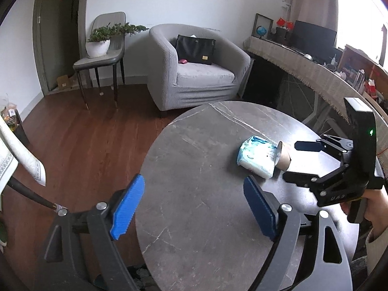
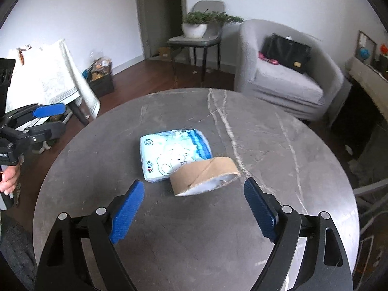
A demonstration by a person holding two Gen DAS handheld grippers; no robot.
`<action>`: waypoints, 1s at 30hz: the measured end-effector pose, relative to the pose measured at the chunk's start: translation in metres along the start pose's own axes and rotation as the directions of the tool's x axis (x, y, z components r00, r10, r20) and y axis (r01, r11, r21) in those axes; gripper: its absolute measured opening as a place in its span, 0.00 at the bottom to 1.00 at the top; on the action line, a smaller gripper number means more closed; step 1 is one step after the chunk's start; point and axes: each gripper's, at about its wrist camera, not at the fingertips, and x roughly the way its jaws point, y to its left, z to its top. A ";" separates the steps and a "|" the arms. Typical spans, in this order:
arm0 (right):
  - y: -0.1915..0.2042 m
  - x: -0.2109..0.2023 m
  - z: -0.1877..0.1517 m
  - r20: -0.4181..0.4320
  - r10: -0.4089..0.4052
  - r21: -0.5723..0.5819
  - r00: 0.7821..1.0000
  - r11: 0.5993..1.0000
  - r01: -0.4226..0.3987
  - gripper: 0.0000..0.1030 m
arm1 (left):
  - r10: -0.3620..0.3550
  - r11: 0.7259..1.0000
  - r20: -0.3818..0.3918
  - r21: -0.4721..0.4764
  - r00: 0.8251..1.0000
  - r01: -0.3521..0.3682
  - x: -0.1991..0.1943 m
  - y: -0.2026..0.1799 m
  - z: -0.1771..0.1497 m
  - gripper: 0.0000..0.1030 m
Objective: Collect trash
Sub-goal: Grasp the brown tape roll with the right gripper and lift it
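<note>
A crumpled blue-and-white tissue packet lies on the round grey marble table. A brown cardboard tape core lies against its near edge. My right gripper is open, just short of the core, which sits between and slightly ahead of the fingertips. In the left wrist view the packet and the core lie at the right, with the right gripper open beside them. My left gripper is open and empty above the table's left edge.
A grey armchair with a black bag stands beyond the table. A chair with a potted plant is by the door. A cloth-covered desk runs along the right. A cloth-draped table and a full bin stand left.
</note>
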 end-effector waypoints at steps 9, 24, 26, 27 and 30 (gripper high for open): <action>-0.005 0.016 0.007 -0.011 -0.024 -0.054 1.000 0.998 0.024 0.83 | -0.019 0.999 -0.017 0.033 1.000 0.019 0.005 -0.007 0.001 0.84; -0.016 0.018 0.004 -0.007 0.053 -0.024 0.999 0.998 -0.054 0.67 | -0.081 0.987 -0.008 0.140 0.997 0.081 0.018 -0.045 0.009 0.86; -0.017 0.015 0.005 0.001 0.060 -0.014 0.998 0.998 -0.060 0.66 | -0.098 0.984 -0.009 0.149 0.995 0.098 0.021 -0.049 0.011 0.86; -0.018 0.011 0.005 0.008 0.051 -0.012 0.999 0.999 -0.051 0.66 | -0.105 0.983 -0.015 0.150 0.994 0.106 0.024 -0.051 0.012 0.86; -0.023 0.003 0.004 0.020 0.041 0.014 0.999 0.999 -0.041 0.66 | -0.103 0.980 -0.024 0.168 0.994 0.105 0.032 -0.056 0.013 0.86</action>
